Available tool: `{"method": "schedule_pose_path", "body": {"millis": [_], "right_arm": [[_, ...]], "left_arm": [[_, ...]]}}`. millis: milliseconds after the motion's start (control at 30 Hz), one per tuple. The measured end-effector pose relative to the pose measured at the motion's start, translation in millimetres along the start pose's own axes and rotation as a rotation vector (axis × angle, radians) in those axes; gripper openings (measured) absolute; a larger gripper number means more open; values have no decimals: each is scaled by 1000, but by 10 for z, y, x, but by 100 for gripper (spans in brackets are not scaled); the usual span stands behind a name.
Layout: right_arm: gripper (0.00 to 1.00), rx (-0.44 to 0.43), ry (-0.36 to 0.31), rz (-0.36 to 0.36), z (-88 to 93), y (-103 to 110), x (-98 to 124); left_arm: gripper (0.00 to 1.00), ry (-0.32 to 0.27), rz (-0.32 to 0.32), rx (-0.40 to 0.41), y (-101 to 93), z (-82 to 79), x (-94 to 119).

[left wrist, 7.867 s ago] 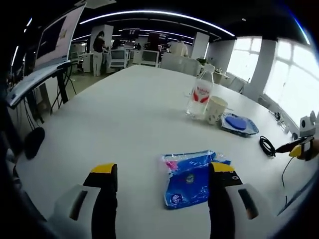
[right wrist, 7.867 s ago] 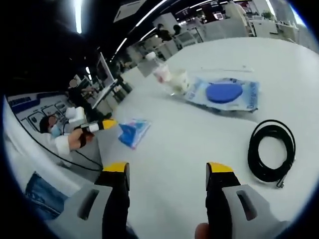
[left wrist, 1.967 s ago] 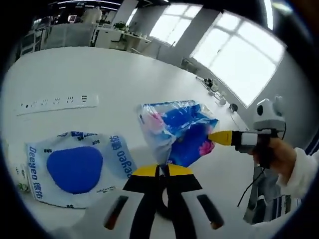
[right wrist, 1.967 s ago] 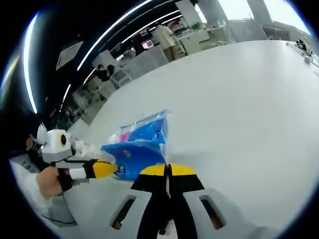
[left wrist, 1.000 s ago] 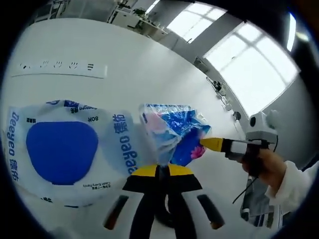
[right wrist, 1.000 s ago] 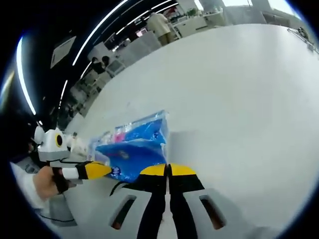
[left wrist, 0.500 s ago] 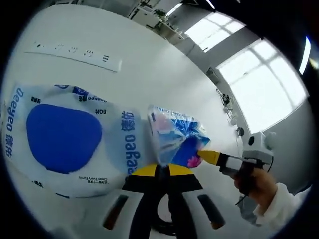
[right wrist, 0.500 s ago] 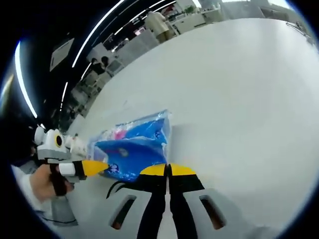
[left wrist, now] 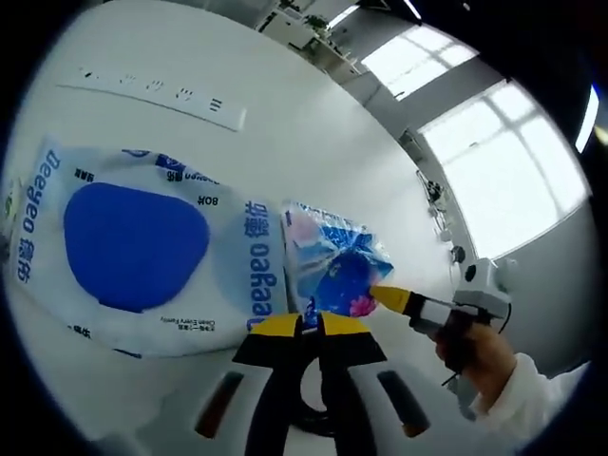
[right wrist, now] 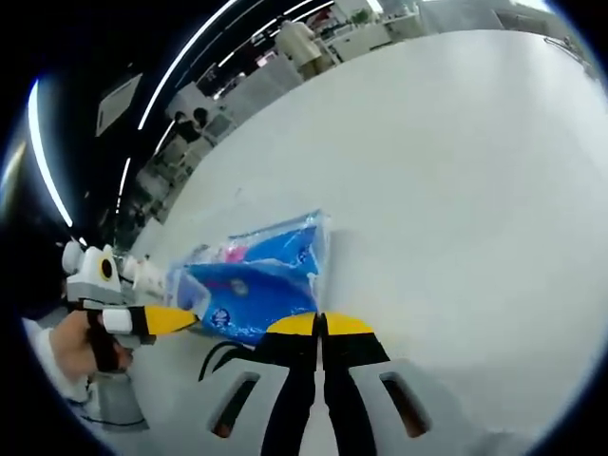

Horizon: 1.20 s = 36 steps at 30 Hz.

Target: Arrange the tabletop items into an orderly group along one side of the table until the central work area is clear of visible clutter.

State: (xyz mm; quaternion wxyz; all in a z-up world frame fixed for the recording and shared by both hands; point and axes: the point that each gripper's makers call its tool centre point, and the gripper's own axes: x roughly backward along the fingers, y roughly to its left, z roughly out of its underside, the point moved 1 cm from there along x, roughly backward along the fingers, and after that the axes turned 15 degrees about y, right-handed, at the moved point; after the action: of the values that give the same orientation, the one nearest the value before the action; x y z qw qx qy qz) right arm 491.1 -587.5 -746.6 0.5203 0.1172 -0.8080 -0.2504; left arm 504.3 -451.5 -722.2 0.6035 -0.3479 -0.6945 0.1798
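A blue plastic pack (left wrist: 332, 271) with pink print is held at two edges. My left gripper (left wrist: 304, 321) is shut on its near edge in the left gripper view. My right gripper (left wrist: 388, 297) reaches in from the right, its yellow tip on the pack's corner. In the right gripper view the right gripper (right wrist: 320, 328) is shut on the pack (right wrist: 256, 280), and the left gripper (right wrist: 169, 320) pinches its far side. A flat white-and-blue package (left wrist: 133, 242) with a blue round item inside lies on the white table (left wrist: 285, 123), right beside the pack.
A white power strip (left wrist: 152, 90) lies farther out on the table. A black cable coil (left wrist: 309, 394) sits under my left gripper and shows as a loop (right wrist: 218, 359) near the right one. A hand (left wrist: 465, 337) holds the right gripper. People stand by far desks (right wrist: 299, 43).
The blue pack has come lower and closer to the white-and-blue package, with both grippers still shut on it. Both views have shifted with the hands.
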Motion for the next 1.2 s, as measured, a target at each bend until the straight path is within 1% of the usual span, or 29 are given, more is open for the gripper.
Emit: {"method": "schedule_pose_path", "body": {"millis": [67,167,267,367,400,467,500,533,633,700,733,833,867,933,967,1033,1067,1100,1133,1200], "right_arm": [[0,13,-4,-1,-12,9,-2],[0,8,-7,6,-16,11,1],[0,12,-14,12,-20,12,-11],[1,27,-4,25,11,19,-33],[3,33,-6,31,19,18,-40],[14,43,-6,45,27,6,-49],[15,91,-14,24,6,52,-63],[18,36,-8,45,25,37,-80],[25,80,-17,49,13,85,-63],[28,103,-27,53,20,128,-31],[30,108,-28,49,30,158,-19],[33,137,-42,37,63,262,41],[35,148,-46,35,79,295,63],[38,172,-59,30,124,377,116],[39,179,-64,26,148,415,138],[45,182,-75,15,203,488,181],[47,183,-84,0,264,565,229],[49,185,-86,-2,282,586,240],[51,192,-92,-8,355,656,294],[53,199,-101,-7,450,736,374]], "left_arm": [[3,-3,13,2,-19,12,22],[3,3,41,3,-84,50,71],[4,-6,69,-13,-161,62,151],[4,-13,88,-31,-197,86,240],[4,-11,86,-43,-191,108,270],[4,-5,78,-55,-162,154,314],[4,-6,77,-54,-134,191,358],[4,-8,80,-52,-117,213,390],[5,-34,105,-41,-78,267,522],[8,-36,103,-41,-19,312,596],[11,-42,95,-48,20,331,645],[27,-77,73,-64,74,334,764],[34,-107,65,-81,83,318,840],[46,-152,56,-102,82,308,962],[53,-162,50,-107,81,321,1008],[63,-190,34,-126,95,329,1090],[68,-224,19,-141,103,337,1178],[72,-229,16,-145,104,347,1199],[75,-235,4,-160,112,401,1275],[77,-244,-12,-189,130,457,1350]]}}
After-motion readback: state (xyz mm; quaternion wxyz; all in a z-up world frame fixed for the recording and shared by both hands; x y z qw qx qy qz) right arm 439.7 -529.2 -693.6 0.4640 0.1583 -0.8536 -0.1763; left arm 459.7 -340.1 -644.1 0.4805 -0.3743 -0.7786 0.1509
